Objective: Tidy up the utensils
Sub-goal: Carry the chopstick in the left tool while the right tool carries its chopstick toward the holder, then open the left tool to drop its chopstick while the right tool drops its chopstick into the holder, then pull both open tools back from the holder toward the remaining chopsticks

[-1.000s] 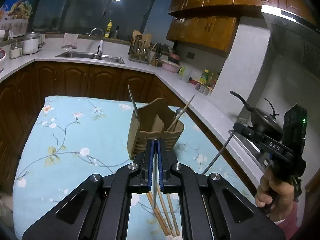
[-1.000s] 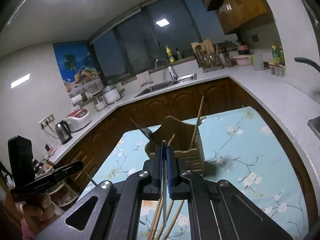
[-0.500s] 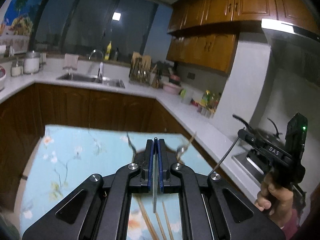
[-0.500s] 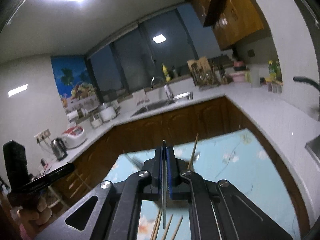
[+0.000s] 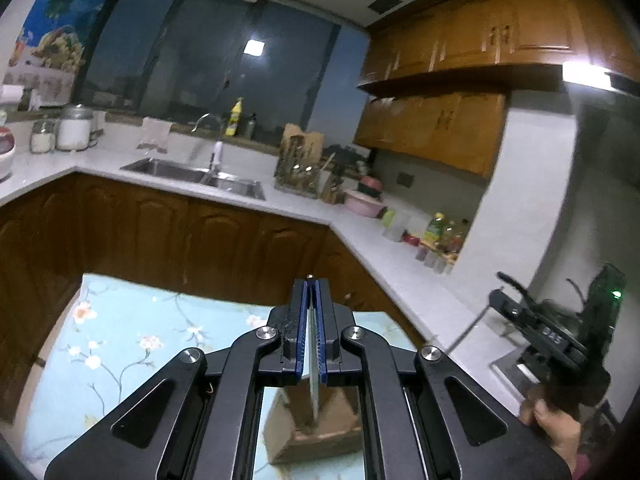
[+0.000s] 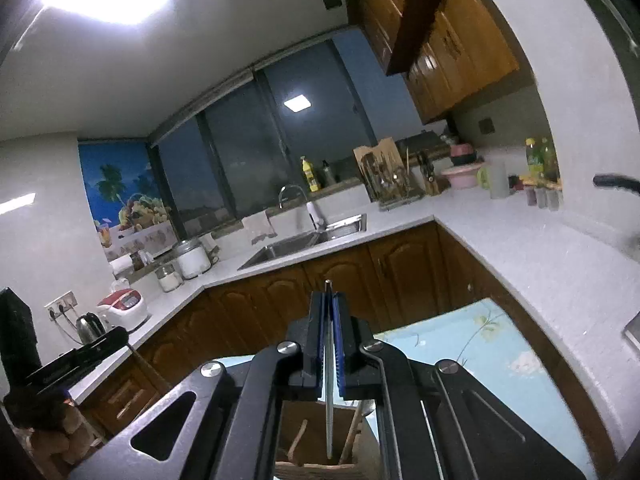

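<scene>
Our left tool (image 5: 311, 280) is clamped on a flat metal utensil (image 5: 313, 384), and our right tool (image 6: 328, 294) pinches a thin metal rod (image 6: 328, 400). Both hang over the wooden holder (image 6: 316, 432), which stands on the floral cloth (image 5: 132, 344).

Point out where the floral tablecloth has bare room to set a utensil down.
Free: the floral tablecloth left of the left gripper, out to its far edge by the brown cabinets; also the cloth's right side beside the right gripper. Crowded: the wooden utensil holder directly below both grippers, already holding sticks.
</scene>
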Available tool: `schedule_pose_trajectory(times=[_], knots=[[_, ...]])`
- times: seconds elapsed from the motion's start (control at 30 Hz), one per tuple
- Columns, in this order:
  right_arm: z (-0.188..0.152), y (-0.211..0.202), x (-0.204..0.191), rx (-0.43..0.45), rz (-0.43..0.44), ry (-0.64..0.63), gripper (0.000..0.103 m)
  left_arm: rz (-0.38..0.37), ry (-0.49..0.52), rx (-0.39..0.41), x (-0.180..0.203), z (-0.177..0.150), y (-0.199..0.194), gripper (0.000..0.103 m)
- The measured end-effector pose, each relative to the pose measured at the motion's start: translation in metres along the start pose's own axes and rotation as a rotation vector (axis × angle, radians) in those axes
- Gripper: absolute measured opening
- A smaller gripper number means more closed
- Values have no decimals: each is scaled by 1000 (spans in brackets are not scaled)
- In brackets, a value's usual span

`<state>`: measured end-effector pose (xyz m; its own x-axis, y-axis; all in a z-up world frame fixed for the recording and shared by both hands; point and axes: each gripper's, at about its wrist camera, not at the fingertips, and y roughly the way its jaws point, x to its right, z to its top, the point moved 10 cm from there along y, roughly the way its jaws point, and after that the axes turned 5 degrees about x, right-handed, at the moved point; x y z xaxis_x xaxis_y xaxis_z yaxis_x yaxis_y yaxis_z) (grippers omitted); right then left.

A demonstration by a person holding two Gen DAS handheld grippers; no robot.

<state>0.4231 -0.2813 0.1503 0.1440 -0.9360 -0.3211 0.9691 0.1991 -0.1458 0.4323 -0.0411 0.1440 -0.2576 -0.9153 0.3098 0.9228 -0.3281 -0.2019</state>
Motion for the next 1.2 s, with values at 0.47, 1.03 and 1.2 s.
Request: schedule_pose_trajectory(times=[0.47,1.03,1.2], knots=[[-81,37,29,-145,-29,49,5,22,-37,-109,-19,-79,35,4],[-78,37,25,-161,10,71,46,26,-38,-136,-21,-75,30,25],[-64,12,18,-89,13,52,82,71,-50,-84,-30,-70,3,87]])
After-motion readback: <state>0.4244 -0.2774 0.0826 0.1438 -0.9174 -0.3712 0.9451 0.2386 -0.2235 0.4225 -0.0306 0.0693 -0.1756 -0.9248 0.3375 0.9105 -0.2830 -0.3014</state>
